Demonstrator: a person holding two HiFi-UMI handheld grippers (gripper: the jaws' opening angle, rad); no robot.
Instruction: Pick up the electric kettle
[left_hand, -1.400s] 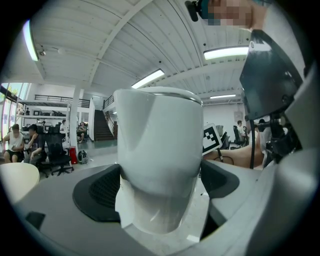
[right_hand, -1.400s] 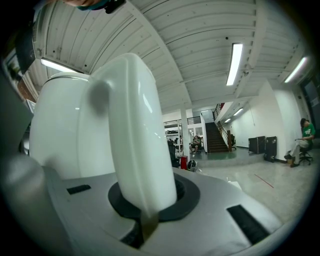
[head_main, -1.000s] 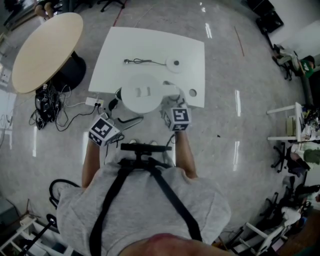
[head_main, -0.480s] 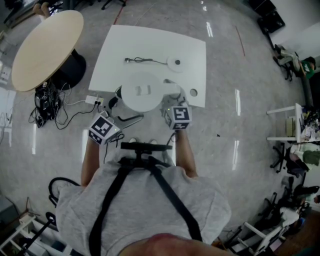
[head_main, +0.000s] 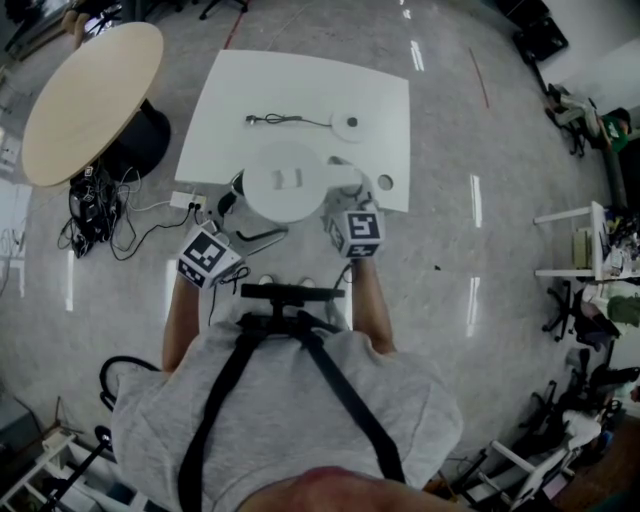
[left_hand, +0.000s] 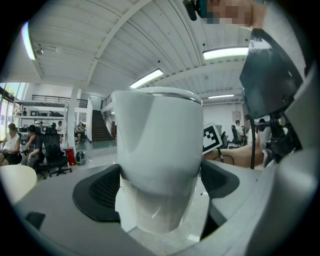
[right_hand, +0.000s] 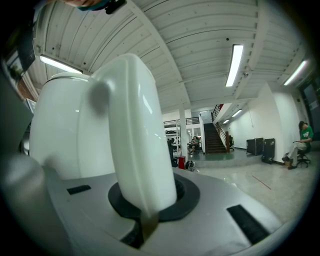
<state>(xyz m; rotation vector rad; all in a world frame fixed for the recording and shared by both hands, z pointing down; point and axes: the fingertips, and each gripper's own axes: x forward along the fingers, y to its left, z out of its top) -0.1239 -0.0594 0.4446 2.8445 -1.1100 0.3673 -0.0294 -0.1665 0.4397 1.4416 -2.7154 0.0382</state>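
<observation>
- The right gripper (right_hand: 145, 220) is clamped tight on the electric kettle (right_hand: 65, 130) by its handle (right_hand: 137, 135), which stands right between the jaws.
- The left gripper (left_hand: 160, 200) is spread wide, with its pads pressed against both sides of the kettle body.
- The kettle is between the two grippers. Its round base (head_main: 350, 125) sits on the white table (head_main: 230, 110), out past both.

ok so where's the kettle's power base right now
In the head view the power base sits on the white table, toward its far right, its cord trailing left, beyond the kettle.
</observation>
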